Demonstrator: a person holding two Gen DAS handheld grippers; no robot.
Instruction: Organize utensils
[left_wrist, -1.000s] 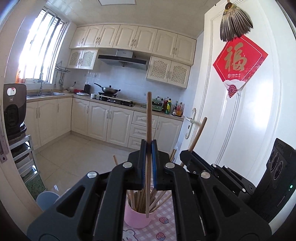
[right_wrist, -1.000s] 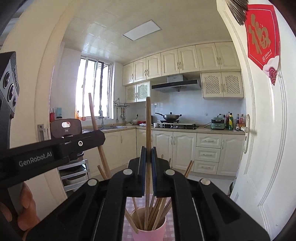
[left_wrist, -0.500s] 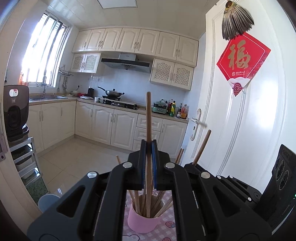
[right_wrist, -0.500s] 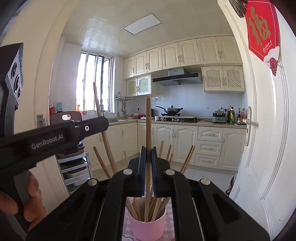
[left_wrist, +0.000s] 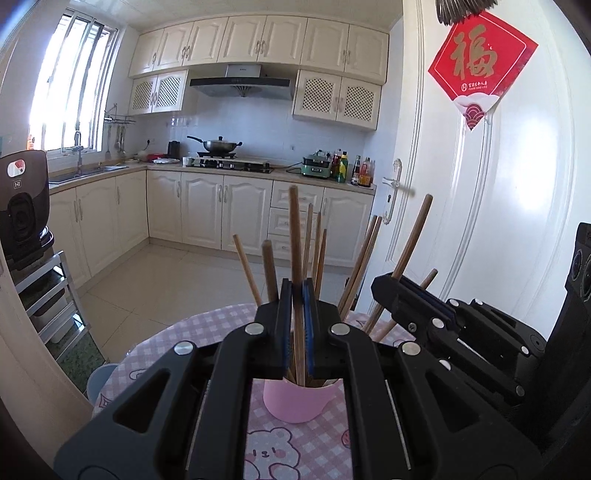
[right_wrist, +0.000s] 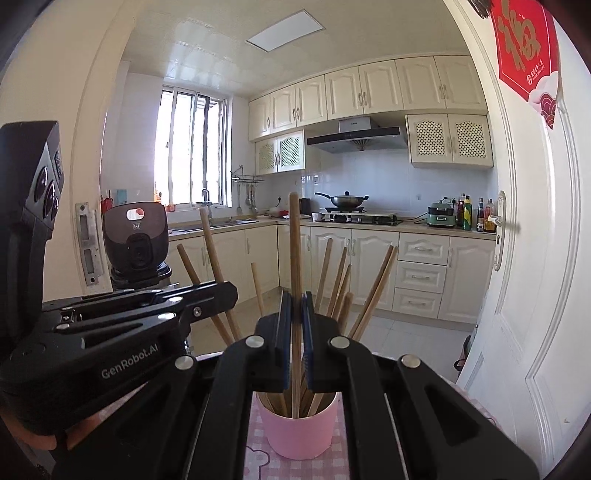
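left claw (left_wrist: 297, 291): clamped on 1 chopstick (left_wrist: 294, 229), now lowered into pink cup (left_wrist: 295, 404) | right claw (right_wrist: 295, 295): 1 chopstick (right_wrist: 294, 251) gripped, tip in cup | release awaited

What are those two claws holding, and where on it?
Each gripper, left and right, pinches one wooden chopstick around mid-shaft, lower end inside the pink cup.

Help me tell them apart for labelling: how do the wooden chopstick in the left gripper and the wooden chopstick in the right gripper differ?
In the left wrist view, the left gripper's wooden chopstick stands nearly upright, while the right gripper's wooden chopstick leans. The left gripper sits nearer that camera; the right gripper is off to its side. Both are clamped mid-shaft, lower ends in the pink cup.
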